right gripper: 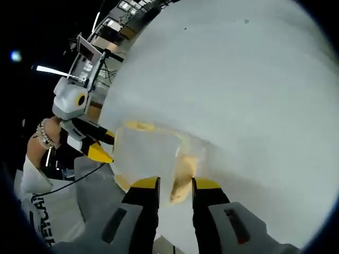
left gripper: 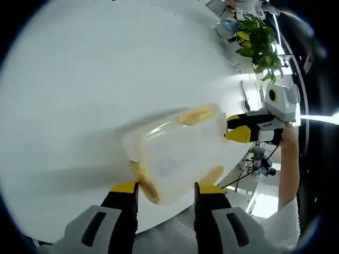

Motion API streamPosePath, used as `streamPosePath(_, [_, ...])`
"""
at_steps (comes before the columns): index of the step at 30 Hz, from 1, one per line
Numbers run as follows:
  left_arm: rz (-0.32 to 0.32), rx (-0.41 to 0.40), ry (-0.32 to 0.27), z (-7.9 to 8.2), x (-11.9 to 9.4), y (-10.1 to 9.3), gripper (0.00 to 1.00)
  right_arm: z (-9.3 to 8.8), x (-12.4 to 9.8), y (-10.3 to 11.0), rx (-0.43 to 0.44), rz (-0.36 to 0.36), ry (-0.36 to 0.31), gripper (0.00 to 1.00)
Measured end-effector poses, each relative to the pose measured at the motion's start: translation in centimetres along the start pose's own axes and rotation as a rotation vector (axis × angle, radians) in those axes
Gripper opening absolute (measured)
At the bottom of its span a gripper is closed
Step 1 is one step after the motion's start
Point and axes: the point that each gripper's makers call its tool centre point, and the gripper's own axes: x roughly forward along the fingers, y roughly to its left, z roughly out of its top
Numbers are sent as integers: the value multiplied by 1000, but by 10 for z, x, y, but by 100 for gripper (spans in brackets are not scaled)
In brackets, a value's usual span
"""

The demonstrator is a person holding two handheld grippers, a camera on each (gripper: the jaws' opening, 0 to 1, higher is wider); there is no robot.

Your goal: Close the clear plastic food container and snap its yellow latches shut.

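The clear plastic food container (left gripper: 177,153) lies on the white table (left gripper: 79,90), lid on, with blurred yellow latches (left gripper: 197,114) along its edges. My left gripper (left gripper: 167,189) has its jaws partly closed on the container's near end, with a yellow latch (left gripper: 143,182) against the left jaw. In the left gripper view my right gripper (left gripper: 237,128) comes in from the right, its yellow tips at the container's far side. In the right gripper view the container (right gripper: 148,153) sits just ahead of my right gripper (right gripper: 176,185), whose narrow jaws pinch a yellow latch (right gripper: 183,172). My left gripper (right gripper: 101,145) touches the container's left edge.
A green potted plant (left gripper: 258,39) stands at the table's far edge. A person's forearm (left gripper: 287,169) and a wrist with a beaded bracelet (right gripper: 42,135) hold the grippers. Cables and equipment (right gripper: 85,58) lie beyond the table edge.
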Motion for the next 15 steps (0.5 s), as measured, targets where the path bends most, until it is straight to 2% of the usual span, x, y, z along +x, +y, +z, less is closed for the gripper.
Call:
streamPosePath(6, [44, 10, 12, 0, 1, 8, 26, -1, 0, 0, 13, 4, -5, 20])
streamPosePath(15, [65, 6, 20, 0, 3, 6, 26, -3, 0, 1, 16, 3, -9, 18])
